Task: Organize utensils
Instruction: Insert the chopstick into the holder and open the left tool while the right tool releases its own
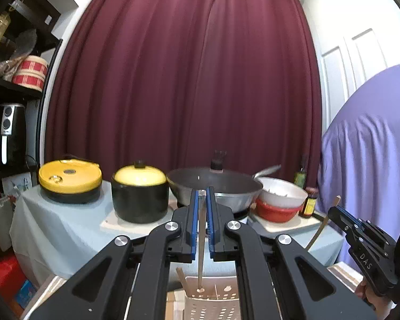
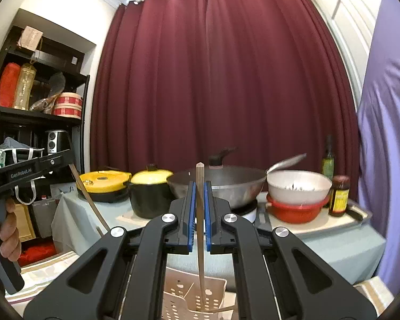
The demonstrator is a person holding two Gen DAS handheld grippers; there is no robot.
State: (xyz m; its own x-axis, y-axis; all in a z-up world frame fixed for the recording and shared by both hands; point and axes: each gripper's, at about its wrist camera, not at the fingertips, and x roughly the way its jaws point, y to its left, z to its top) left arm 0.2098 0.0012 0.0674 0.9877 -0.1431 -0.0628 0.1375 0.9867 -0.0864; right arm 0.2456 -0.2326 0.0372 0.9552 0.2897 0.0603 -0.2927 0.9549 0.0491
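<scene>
Ahead, a maroon curtain (image 1: 184, 74) backs the cloth-draped counter (image 1: 66, 221) of pots. Each tool, left (image 1: 202, 196) and right (image 2: 199, 186), pinches a chopstick (image 1: 200, 242) (image 2: 200, 229) upright, tips seemingly inside the perforated caddy (image 2: 192, 298).

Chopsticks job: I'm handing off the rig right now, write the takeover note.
Left gripper: shut on a chopstick, upright, lower end in the perforated holder.
Right gripper: shut on a second chopstick, upright, tip down in the same holder.
Done: at least one more stick already leans in the holder.
Left: release both, then check for remaining utensils; none are visible from here.
</scene>
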